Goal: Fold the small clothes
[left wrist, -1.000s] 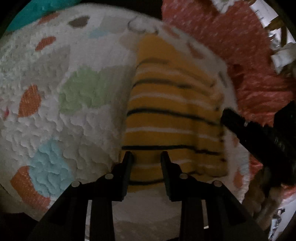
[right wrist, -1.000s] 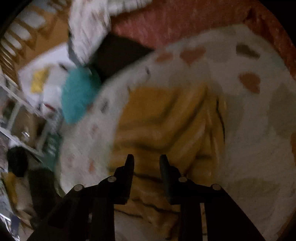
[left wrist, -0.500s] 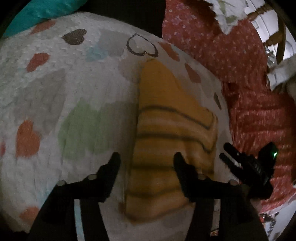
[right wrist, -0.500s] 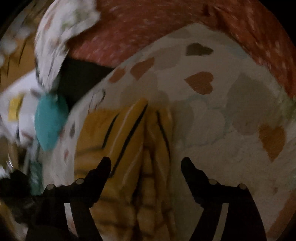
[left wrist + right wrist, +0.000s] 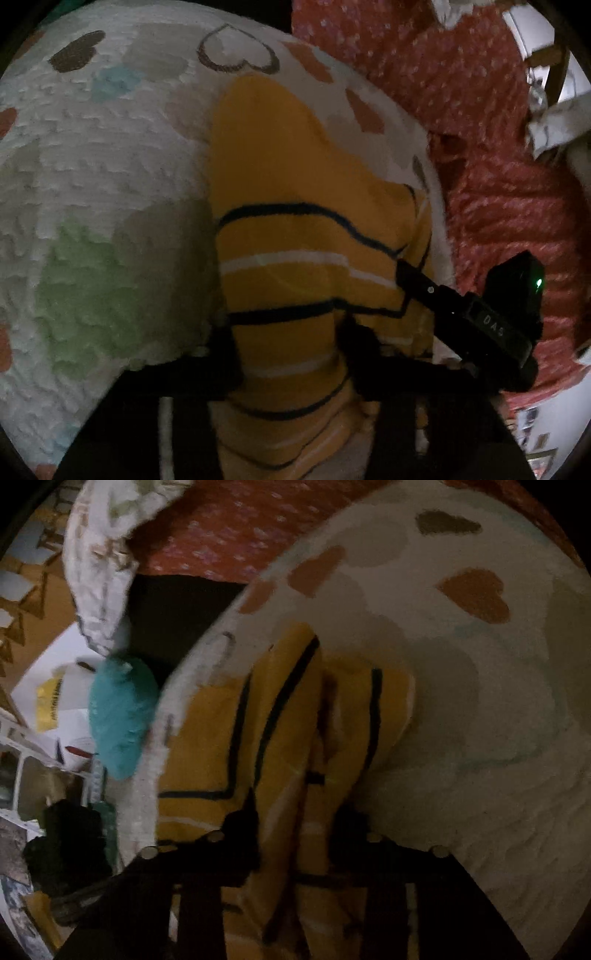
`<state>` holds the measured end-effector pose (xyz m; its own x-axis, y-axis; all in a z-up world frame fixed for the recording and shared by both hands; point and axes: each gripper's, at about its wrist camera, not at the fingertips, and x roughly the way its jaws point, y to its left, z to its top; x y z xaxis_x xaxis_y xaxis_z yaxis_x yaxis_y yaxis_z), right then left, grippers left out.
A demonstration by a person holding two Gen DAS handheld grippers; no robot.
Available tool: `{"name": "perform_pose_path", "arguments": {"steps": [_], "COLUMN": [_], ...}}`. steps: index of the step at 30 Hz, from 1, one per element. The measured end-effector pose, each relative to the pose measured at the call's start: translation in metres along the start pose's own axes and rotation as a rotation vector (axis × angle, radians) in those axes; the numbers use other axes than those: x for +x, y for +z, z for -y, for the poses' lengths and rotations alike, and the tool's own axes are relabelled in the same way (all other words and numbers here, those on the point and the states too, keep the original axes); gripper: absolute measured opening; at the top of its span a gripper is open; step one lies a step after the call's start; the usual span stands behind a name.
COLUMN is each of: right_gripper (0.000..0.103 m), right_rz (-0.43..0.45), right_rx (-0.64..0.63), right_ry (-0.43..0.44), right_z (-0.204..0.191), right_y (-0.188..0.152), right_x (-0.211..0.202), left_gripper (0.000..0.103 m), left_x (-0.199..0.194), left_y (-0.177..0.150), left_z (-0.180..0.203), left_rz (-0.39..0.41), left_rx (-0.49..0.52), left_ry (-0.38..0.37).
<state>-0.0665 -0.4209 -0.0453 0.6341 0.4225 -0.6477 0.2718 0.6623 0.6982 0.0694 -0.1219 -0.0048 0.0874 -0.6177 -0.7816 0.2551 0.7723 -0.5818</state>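
A yellow garment (image 5: 295,206) with black and white stripes lies folded on a white quilt with coloured hearts (image 5: 110,155). My left gripper (image 5: 290,350) reaches over its near end, jaws closing, with the cloth filling the gap between the fingers; I see no clear pinch. In the left wrist view my right gripper (image 5: 410,273) touches the garment's right edge. In the right wrist view the right gripper (image 5: 297,825) is closing on bunched ridges of the garment (image 5: 280,720), and its pads squeeze the folds.
A red speckled bedcover (image 5: 498,184) lies beyond the quilt's right edge. A teal fluffy item (image 5: 118,716) and a white patterned cloth (image 5: 99,565) sit past the quilt's far edge in the right wrist view. Shelves and boxes (image 5: 48,701) stand on the floor.
Both grippers opened wide half a second ago and have narrowed again around the garment. Both have moved closer over the cloth, which now shows folded narrower with a plain yellow top.
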Motion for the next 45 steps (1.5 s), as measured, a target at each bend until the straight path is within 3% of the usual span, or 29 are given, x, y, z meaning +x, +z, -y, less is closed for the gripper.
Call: {"name": "perform_pose_path", "arguments": {"steps": [6,9,11,14,16,18,21,26,29,33,36,39,40,43,45], "right_gripper": [0.030,0.030,0.036,0.050,0.057,0.057,0.057,0.055,0.049,0.040,0.040,0.039,0.039,0.032,0.028], "right_rz": [0.047,0.043,0.020,-0.024,-0.022,-0.008,0.094,0.237,0.276,0.222,0.149,0.020,-0.027,-0.066,-0.089], "right_rx": [-0.058,-0.024,-0.003,-0.019,-0.005,0.013,-0.049,-0.148,-0.192,-0.291,-0.332,-0.343,-0.348,-0.368,-0.329], "right_ry": [0.135,0.160,0.131,-0.024,-0.014,-0.004,-0.046,-0.092,-0.096,-0.058,-0.032,-0.012,-0.028,-0.267,-0.309], "right_z": [-0.058,-0.066,-0.061,-0.048,-0.039,-0.038,-0.047,-0.073,-0.093,-0.128,-0.143,-0.143,-0.140,-0.115,-0.093], "right_y": [0.012,0.020,0.019,0.013,0.013,0.016,0.017,0.008,-0.007,-0.029,-0.050,-0.064,-0.068,-0.074,-0.068], "right_x": [0.000,0.020,0.037,0.062,0.062,0.052,0.019,-0.031,-0.044,-0.030,-0.004,0.031,0.041,0.056,0.052], "left_gripper": [0.038,0.040,0.045,0.049,0.051,0.051,0.051,0.057,0.057,0.057,0.057,0.057,0.057,0.057,0.057], "left_x": [-0.052,-0.063,-0.062,-0.043,-0.040,-0.047,-0.069,-0.118,-0.129,-0.125,-0.124,-0.125,-0.124,-0.121,-0.118], "left_y": [0.018,0.037,0.044,0.049,0.046,0.040,0.026,-0.011,-0.030,-0.038,-0.036,-0.039,-0.039,-0.040,-0.040], "left_z": [0.005,-0.005,-0.017,-0.042,-0.058,-0.066,-0.064,-0.068,-0.080,-0.093,-0.101,-0.100,-0.098,-0.095,-0.092], "left_rz": [0.091,0.122,0.124,0.093,0.078,0.089,0.139,0.253,0.313,0.346,0.326,0.329,0.328,0.310,0.298], "left_rx": [0.034,0.025,0.007,-0.043,-0.071,-0.098,-0.072,-0.061,-0.087,-0.092,-0.116,-0.090,-0.085,-0.079,-0.079], "left_ry": [0.085,0.134,0.182,0.273,0.227,0.184,0.190,0.287,0.401,0.502,0.442,0.446,0.443,0.413,0.396]}}
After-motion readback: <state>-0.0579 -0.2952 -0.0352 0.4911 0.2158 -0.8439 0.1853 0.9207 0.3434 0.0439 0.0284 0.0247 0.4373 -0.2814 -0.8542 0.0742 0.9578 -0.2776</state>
